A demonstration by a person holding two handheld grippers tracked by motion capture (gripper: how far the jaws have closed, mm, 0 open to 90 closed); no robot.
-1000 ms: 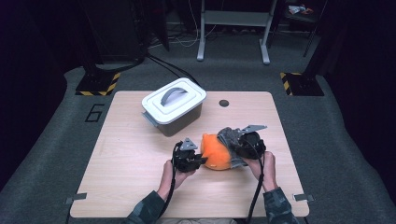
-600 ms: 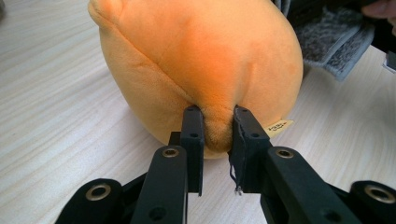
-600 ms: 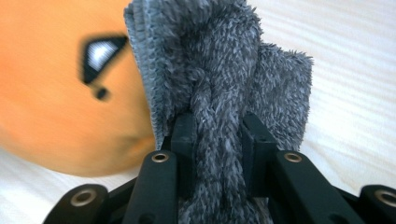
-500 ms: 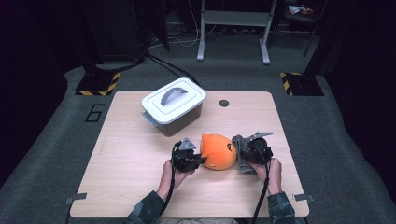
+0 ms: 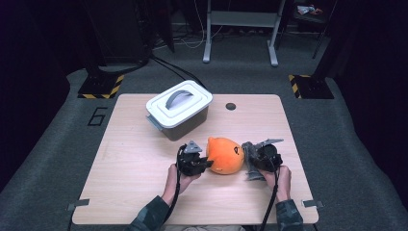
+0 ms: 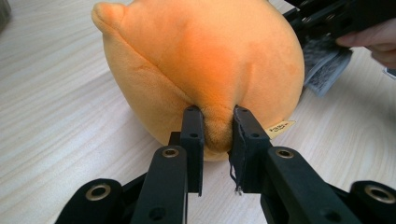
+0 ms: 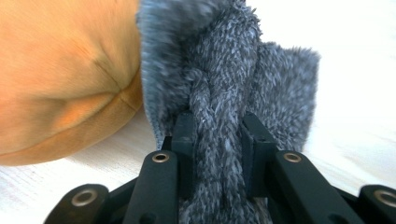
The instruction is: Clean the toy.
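Table [image 5: 125,192]: bare wood from 6 to 9 o'clock of the plush; near edge runs just under the person's wrists.
Right edge: close at 3 o'clock of the right gripper, a narrow strip of wood between.
Box [image 5: 179,109]: lidded, at 11 o'clock of the plush, well apart from both grippers.
Plush [image 5: 224,155]: orange, lying on the table at centre-right, between the two grippers.
Left gripper [image 5: 208,164]: at 9 o'clock of the plush; jaws nearly together, nipping a fold of orange fabric [image 6: 215,128] low on the plush.
Cloth [image 7: 224,93]: grey, fuzzy, touching the plush at its 3 o'clock side.
Right gripper [image 7: 217,140]: jaws clamped on a bunched ridge of the cloth.
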